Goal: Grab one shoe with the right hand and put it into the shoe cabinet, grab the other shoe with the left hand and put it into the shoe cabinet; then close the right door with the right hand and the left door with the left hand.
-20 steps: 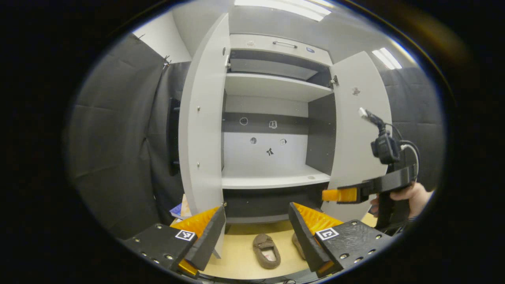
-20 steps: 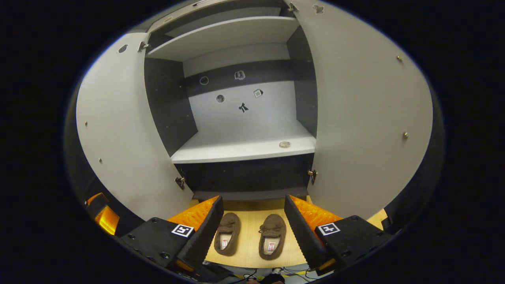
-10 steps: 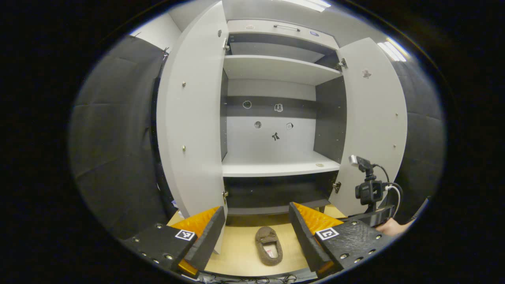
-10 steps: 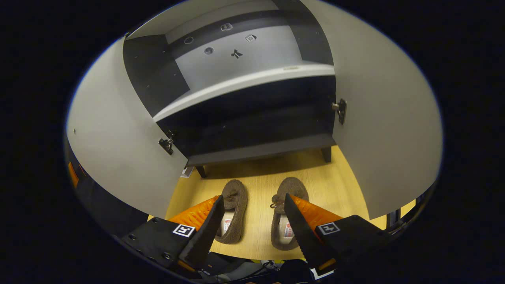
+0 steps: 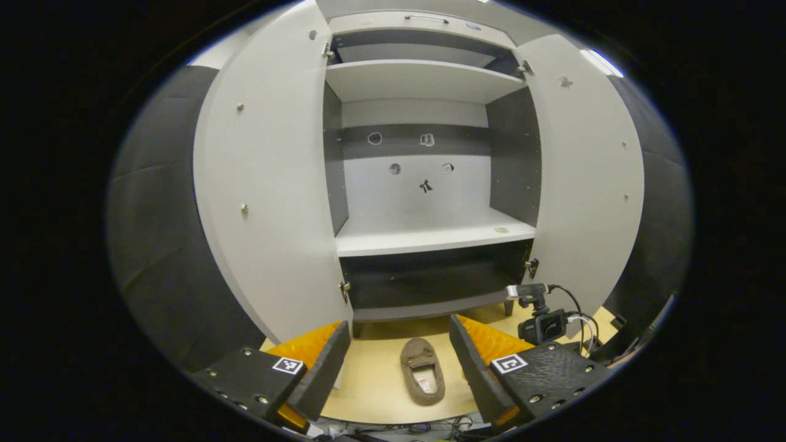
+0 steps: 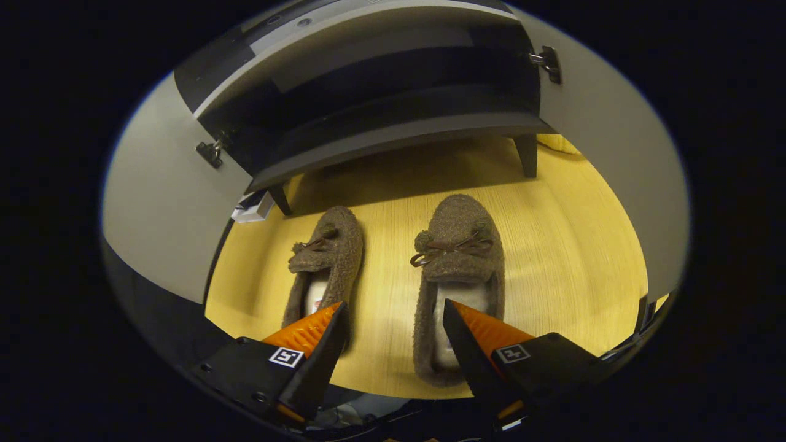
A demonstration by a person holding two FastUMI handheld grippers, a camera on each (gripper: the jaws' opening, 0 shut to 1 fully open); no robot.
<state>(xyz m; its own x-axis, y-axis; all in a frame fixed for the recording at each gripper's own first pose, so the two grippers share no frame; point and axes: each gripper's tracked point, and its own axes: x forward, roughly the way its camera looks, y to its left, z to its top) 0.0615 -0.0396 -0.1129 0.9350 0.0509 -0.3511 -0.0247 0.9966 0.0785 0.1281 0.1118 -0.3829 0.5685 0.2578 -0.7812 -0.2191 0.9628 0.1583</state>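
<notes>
**Me:** Jaws were wide apart on both sides, holding nothing. Right gripper (image 6: 393,325) was low over the floor (image 6: 571,245), its one finger (image 6: 476,334) over the heel opening of the right-hand shoe (image 6: 457,258), the other finger between the two shoes. Not touching as far as I could tell.

**You:** Where was the second shoe?

**Me:** Left-hand shoe (image 6: 328,258) lay just beside the first, both toes pointing at the shoe cabinet (image 6: 381,132), both flat on the floor in front of its base.

**You:** Left side?

**Me:** Left gripper (image 5: 399,356) hung higher and further out, aimed at the open cabinet. From there I saw one shoe (image 5: 424,377) on the floor between my fingers, well below them. The right gripper's camera mount (image 5: 540,319) showed low at the right edge.

**You:** Doors?

**Me:** Left door (image 5: 264,184) and right door (image 5: 583,172) both swung wide. Middle shelf (image 5: 430,236) had no shoe on it; a small round mark sat near its right front edge, couldn't tell what.

**You:** Progress?

**Me:** Near zero, by my read. No shoe grasped, none in the cabinet, no door shut. Step in hand looked like the right-hand pick. Left to do: close on that shoe, place it, same with the left, then both doors.

**You:** Risk?

**Me:** Soft fuzzy upper. Heel wall could fold under the pinch.
</notes>
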